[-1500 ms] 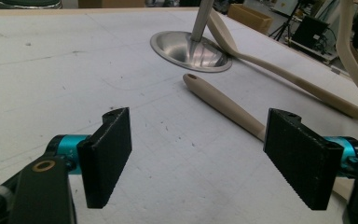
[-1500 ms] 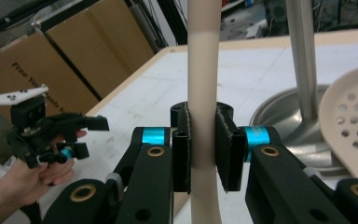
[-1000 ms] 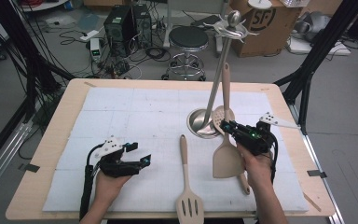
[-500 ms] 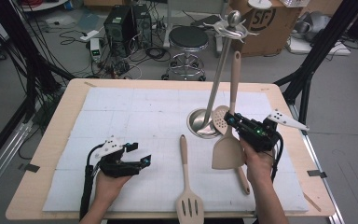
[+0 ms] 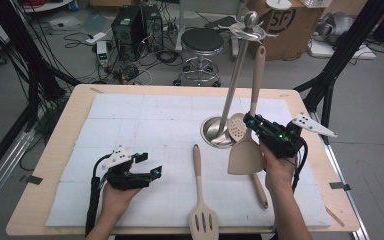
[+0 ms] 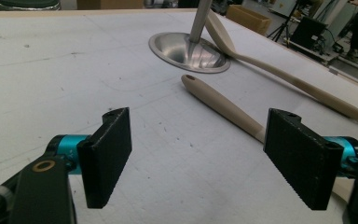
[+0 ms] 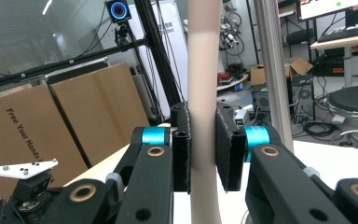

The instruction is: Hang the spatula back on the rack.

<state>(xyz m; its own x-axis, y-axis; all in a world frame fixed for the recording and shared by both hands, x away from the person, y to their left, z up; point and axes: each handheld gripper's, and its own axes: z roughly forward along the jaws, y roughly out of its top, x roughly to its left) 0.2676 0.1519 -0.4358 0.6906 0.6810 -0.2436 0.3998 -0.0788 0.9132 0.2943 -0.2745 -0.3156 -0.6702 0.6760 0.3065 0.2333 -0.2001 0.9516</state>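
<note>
Right gripper (image 5: 254,125), fingers clenched on the upright spatula (image 5: 247,150), must next hook it onto the rack (image 5: 237,80); left gripper (image 5: 147,172) rests released.

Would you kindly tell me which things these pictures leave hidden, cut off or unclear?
- Solid spatula, right gripper view: its handle runs off the top and bottom edges, so blade and tip are unseen; the right gripper is shut on it.
- Slotted spatula, high view: the bottom edge cuts its blade.
- Perforated spoon, high view: the solid spatula and right gripper cover its middle.
- Stand, left gripper view: the top edge cuts off its pole.
</note>
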